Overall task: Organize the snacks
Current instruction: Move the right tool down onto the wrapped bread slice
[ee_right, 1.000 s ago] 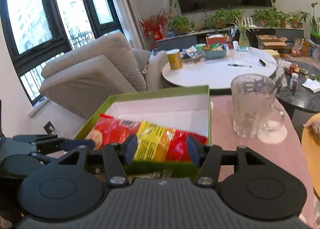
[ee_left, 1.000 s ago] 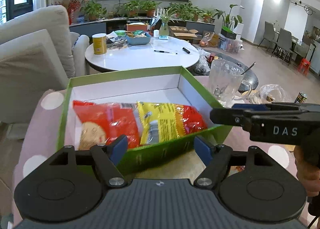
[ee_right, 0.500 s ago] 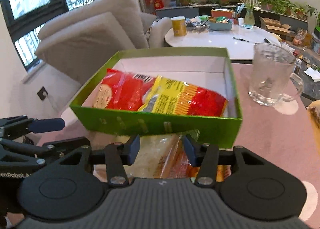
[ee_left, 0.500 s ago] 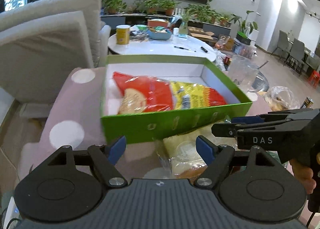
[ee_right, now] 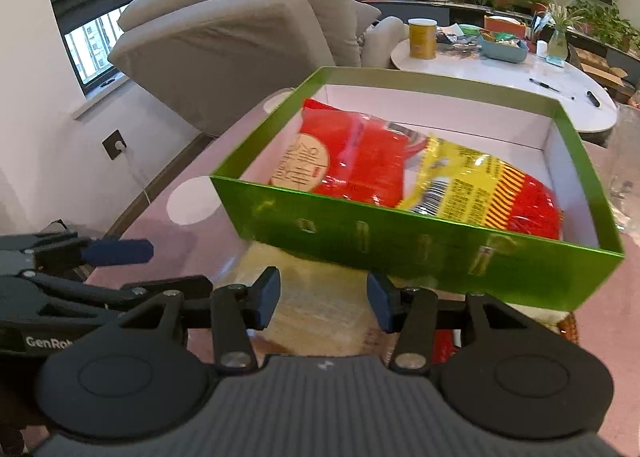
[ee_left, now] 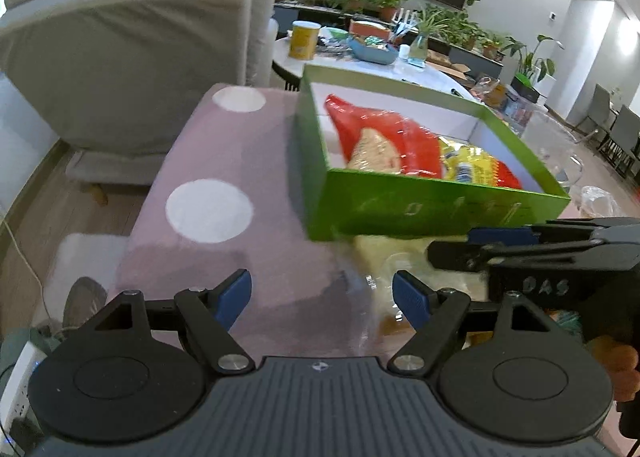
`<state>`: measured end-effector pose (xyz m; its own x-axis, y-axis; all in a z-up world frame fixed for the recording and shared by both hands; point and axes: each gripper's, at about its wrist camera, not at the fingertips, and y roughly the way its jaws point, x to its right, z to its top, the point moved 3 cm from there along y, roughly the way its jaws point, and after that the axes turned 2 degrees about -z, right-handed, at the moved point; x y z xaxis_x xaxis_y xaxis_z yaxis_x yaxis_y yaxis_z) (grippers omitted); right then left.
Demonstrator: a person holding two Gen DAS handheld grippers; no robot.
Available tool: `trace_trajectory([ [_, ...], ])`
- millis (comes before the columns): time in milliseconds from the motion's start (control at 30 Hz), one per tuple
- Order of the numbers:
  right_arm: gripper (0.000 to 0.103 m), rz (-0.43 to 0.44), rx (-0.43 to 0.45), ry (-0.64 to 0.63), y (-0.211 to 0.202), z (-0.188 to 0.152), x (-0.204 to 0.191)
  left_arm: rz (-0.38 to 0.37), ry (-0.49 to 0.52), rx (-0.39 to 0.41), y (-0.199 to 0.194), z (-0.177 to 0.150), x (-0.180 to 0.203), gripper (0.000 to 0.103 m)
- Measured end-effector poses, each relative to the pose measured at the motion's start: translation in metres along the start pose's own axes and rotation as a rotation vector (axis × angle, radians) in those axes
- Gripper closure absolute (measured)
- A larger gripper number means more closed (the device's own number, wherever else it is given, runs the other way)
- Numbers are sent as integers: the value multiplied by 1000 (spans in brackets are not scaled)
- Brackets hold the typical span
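A green box (ee_right: 420, 245) stands on the pink dotted tablecloth (ee_left: 224, 225). It holds a red snack bag (ee_right: 352, 161) and a yellow-and-red bag (ee_right: 484, 185). In front of the box lies a pale snack pack in clear wrap (ee_right: 332, 321). My right gripper (ee_right: 324, 297) hovers just over this pack, its jaws partly apart and gripping nothing. My left gripper (ee_left: 322, 299) is open over the cloth at the pack's left edge (ee_left: 396, 257), with nothing between its fingers. Each gripper shows in the other's view, the right one (ee_left: 480, 253) and the left one (ee_right: 116, 251).
A beige sofa (ee_left: 120, 49) stands left of the table. Right of the box is a glass mug (ee_left: 560, 149). Behind it a round white table (ee_right: 500, 69) carries a yellow can (ee_right: 422, 37) and a blue bowl. More wrapped snacks (ee_right: 444, 341) lie under my right gripper.
Both grippers have drawn back from the box and sunk toward the table's near edge. The pale pack has come into view under them. The right jaws have narrowed.
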<state>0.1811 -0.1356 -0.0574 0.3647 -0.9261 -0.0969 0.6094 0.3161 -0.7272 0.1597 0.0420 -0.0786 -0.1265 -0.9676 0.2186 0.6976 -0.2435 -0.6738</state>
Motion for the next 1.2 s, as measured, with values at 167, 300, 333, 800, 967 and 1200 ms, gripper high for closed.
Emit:
trace_trajectory([
  [167,46,-38,4,88,-17,-2,16,-44,-21,5,1,2,-2,27],
  [300,38,-38,-40,163,-20,-9,29,-95,-4,5,4,2,8,26],
  [333,38,-28,-52,177,-18,-9,29,-101,4,-1,6,0,11,26],
  [800,27,-26,-107,224,-3,-12,25,-117,27,-43,20,-3,25,26],
  [967,27,-25,-104,224,-1,-10,24,-119,34,-51,22,-2,25,26],
  [1200,33,29,-108,223,6,-11,13,-154,57,-64,26,-6,35,28],
])
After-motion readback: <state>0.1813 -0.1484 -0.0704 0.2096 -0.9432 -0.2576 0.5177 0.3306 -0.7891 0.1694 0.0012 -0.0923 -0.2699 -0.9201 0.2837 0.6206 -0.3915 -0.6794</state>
